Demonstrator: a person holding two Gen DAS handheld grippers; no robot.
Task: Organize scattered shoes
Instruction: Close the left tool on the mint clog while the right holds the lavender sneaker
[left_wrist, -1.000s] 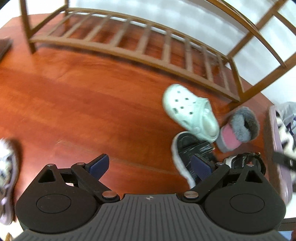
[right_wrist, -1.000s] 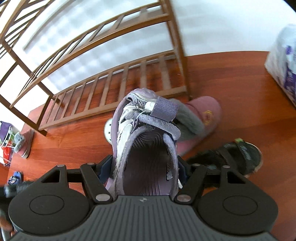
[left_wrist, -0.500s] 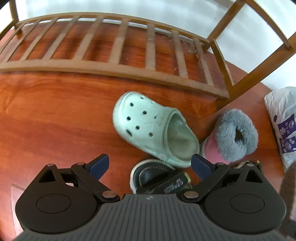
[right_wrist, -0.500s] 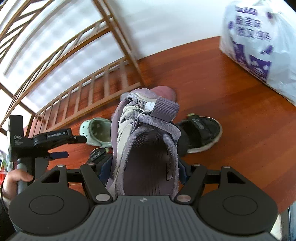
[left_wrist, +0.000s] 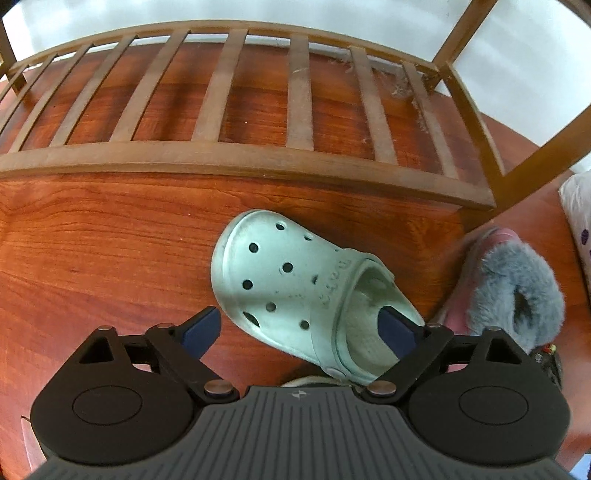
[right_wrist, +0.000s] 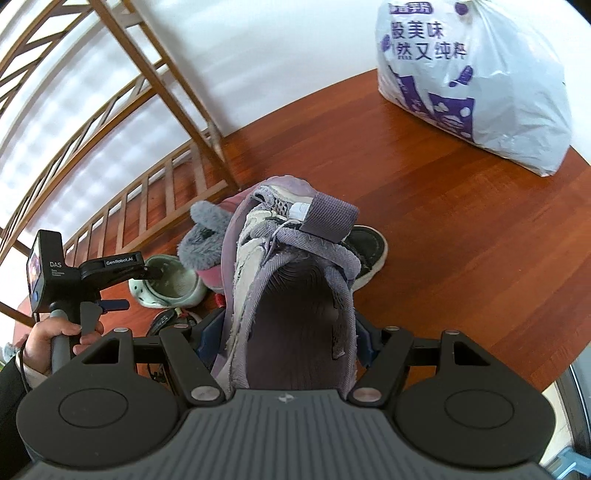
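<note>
Left gripper (left_wrist: 299, 328): we see its jaws set wide and they have just been closing a little; the mint clog (left_wrist: 295, 291) lies between them, one pad beside the toe end, the other over the heel opening. We cannot tell whether either pad touches it.
Right gripper (right_wrist: 284, 336): we see it clamped on the purple sandal (right_wrist: 291, 291), pads against its two sides, toe strap pointing toward the top of the frame.
Mint clog: in the left wrist view it lies on the wooden floor (left_wrist: 92, 251) at the centre, toe toward the upper left, just below the lowest slatted shelf of the shoe rack (left_wrist: 236, 158).
Grey-furred pink slipper (left_wrist: 513, 291): at the right edge of the left wrist view, just beside the clog's heel.
Black sandal (right_wrist: 369, 251): in the right wrist view, right of centre, partly hidden behind the purple sandal.
Person's hand (right_wrist: 48, 339): lower left of the right wrist view, wrapped around the left gripper's handle.
White plastic bag (right_wrist: 476, 81): upper right of the right wrist view, standing on the floor against the white wall, printed in purple.
</note>
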